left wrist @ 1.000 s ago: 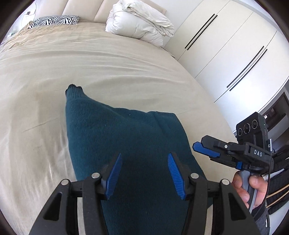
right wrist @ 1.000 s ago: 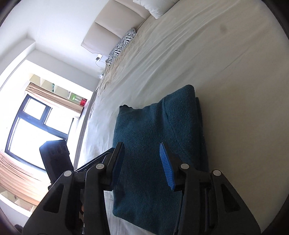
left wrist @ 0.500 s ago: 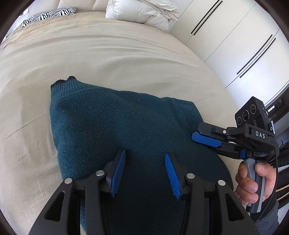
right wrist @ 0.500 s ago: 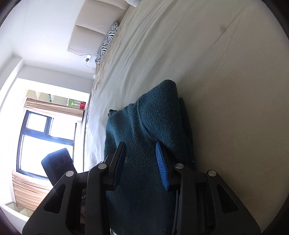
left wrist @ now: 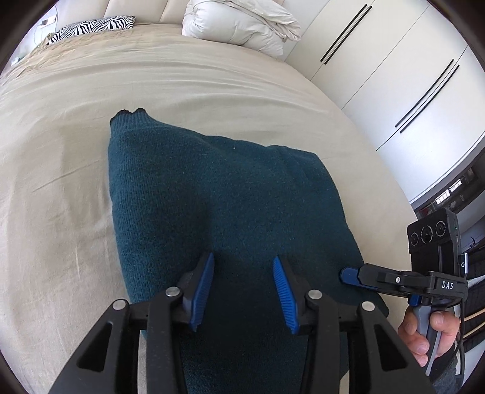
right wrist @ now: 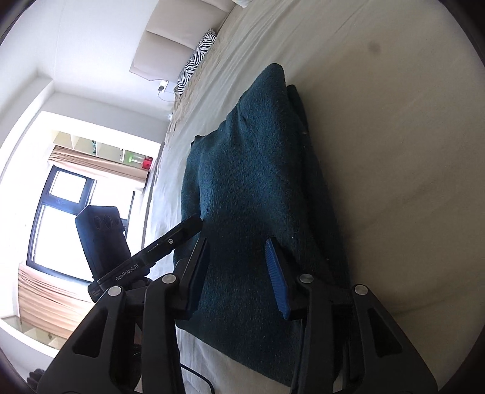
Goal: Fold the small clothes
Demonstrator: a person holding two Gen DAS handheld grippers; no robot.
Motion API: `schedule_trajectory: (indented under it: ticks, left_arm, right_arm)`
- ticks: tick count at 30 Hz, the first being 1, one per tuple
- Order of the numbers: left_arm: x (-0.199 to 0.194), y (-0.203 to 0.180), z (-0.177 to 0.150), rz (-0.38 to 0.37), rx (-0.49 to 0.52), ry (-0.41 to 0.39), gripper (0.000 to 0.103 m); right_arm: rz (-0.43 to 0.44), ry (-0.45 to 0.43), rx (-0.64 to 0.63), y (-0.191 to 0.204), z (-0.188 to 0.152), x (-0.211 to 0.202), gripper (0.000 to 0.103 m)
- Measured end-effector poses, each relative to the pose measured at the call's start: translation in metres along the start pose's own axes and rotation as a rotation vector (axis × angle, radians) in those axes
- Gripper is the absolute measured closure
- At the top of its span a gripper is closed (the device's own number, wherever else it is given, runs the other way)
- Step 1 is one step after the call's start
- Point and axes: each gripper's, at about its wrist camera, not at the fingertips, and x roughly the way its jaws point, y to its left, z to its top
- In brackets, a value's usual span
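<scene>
A dark teal knitted garment (left wrist: 224, 200) lies folded on the beige bed sheet (left wrist: 60, 188); it also shows in the right wrist view (right wrist: 251, 181) as a stacked fold. My left gripper (left wrist: 244, 282) is open, its blue pads over the garment's near edge, holding nothing. My right gripper (right wrist: 238, 272) is open over the same garment. The right gripper also shows in the left wrist view (left wrist: 348, 274) at the garment's right near corner. The left gripper shows in the right wrist view (right wrist: 182, 232) at the left.
A white duvet (left wrist: 242, 27) and a zebra pillow (left wrist: 94, 28) lie at the head of the bed. White wardrobe doors (left wrist: 409, 75) stand to the right. A window (right wrist: 57, 227) lies beyond the bed's left side.
Both grippers have pulled back and up from the garment and opened wider. The right gripper has moved lower and right in the left view. The garment lies still.
</scene>
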Motion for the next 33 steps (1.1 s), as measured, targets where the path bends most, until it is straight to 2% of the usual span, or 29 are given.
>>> schedule_trajectory:
  ticks: [2,4,5,6,8,11,13,14,20,22,26,28,30,32,33]
  left_arm:
    - [-0.015,-0.001,0.001,-0.017,-0.013,-0.025,0.056]
    - [-0.035,0.003,-0.005,-0.039,-0.043,-0.076,0.038]
    - [-0.045,0.006,-0.008,-0.031,-0.054,-0.113,0.026]
    - [-0.052,0.011,-0.012,-0.017,-0.066,-0.139,0.022]
    - [-0.052,0.026,-0.016,-0.008,-0.102,-0.124,0.022]
    - [-0.036,0.051,-0.023,-0.016,-0.183,-0.051,0.022]
    - [-0.028,0.063,-0.028,-0.058,-0.240,-0.023,0.022]
    - [-0.024,0.066,-0.029,-0.079,-0.259,-0.012,0.022]
    - [-0.001,0.052,-0.017,-0.125,-0.201,0.061,0.022]
    - [0.008,0.049,-0.015,-0.108,-0.194,0.072,0.024]
    - [0.011,0.047,-0.010,-0.084,-0.216,0.091,0.038]
    - [0.009,0.043,-0.008,-0.065,-0.198,0.087,0.045]
    - [0.002,0.038,-0.007,-0.048,-0.179,0.071,0.054]
    - [-0.010,0.033,-0.011,-0.030,-0.165,0.049,0.057]
    - [-0.019,0.030,-0.015,-0.015,-0.152,0.037,0.058]
  right_arm:
    - [-0.039,-0.014,-0.038,0.015,-0.003,-0.010,0.059]
    - [-0.039,-0.041,-0.068,0.023,-0.002,-0.025,0.051]
    - [-0.043,-0.054,-0.076,0.026,0.000,-0.032,0.048]
    - [-0.064,-0.059,-0.080,0.025,0.003,-0.037,0.048]
    - [-0.120,-0.051,-0.063,0.018,0.015,-0.048,0.048]
    - [-0.135,0.003,-0.013,0.000,0.031,-0.043,0.047]
    - [-0.179,0.016,0.025,-0.013,0.041,-0.037,0.047]
    - [-0.174,0.024,0.031,-0.017,0.044,-0.032,0.046]
    - [-0.125,0.059,0.039,-0.023,0.063,0.001,0.047]
    - [-0.137,0.089,0.018,-0.020,0.066,0.010,0.049]
    - [-0.225,0.111,-0.031,-0.009,0.068,0.024,0.070]
    - [-0.289,0.091,-0.080,0.003,0.064,0.026,0.075]
    - [-0.400,0.064,-0.189,0.028,0.055,0.030,0.080]
    - [-0.507,0.040,-0.296,0.057,0.042,0.032,0.083]
    - [-0.531,0.026,-0.332,0.071,0.035,0.030,0.083]
